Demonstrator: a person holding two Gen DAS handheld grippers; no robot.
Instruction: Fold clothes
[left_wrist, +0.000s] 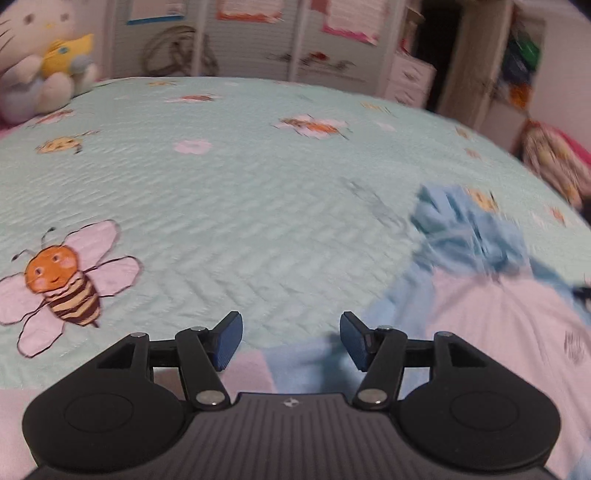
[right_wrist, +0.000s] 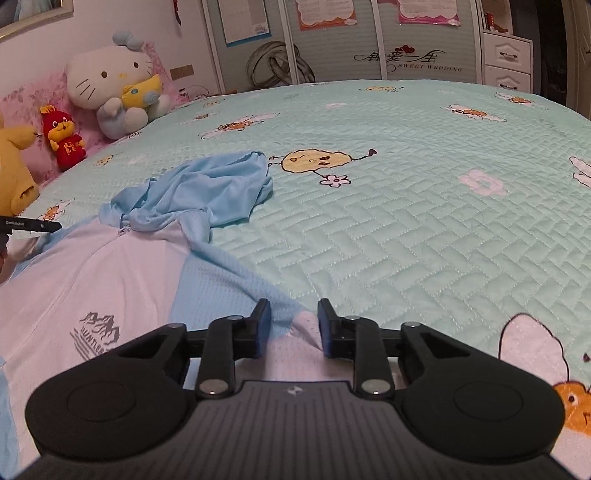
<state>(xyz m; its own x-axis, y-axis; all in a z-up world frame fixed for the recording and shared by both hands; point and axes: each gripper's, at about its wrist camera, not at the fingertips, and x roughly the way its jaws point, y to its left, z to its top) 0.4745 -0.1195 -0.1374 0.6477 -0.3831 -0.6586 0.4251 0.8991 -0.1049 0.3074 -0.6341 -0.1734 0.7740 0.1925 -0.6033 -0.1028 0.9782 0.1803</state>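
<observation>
Bed cover (right_wrist: 406, 236): soft and mint green, stitched in a zigzag brick pattern, with cartoon bees and little flowers.
Shirt (right_wrist: 110, 280): thin, smooth cloth, pale pink in the middle with light blue sides; lies on the near left of the bed in the right wrist view, with a grey mountain print on the pink part.
Blue part (right_wrist: 207, 188): bunched up and wrinkly, at the far end of the shirt.
Left claw (left_wrist: 291, 341): spread wide, nothing between the blue ribbed pads; hangs just above the shirt's near edge.
Right claw (right_wrist: 294, 328): partly spread, pads not pressing; a pink and blue bit of the shirt's hem lies between them.
Stuffed cat (right_wrist: 110, 85): white, round and fluffy, sits far left by the pink pillows.
Red bunny toy (right_wrist: 64, 136): small, stands just left of the cat.
Closet doors (right_wrist: 332, 40): ribbed panels, far behind the bed.
</observation>
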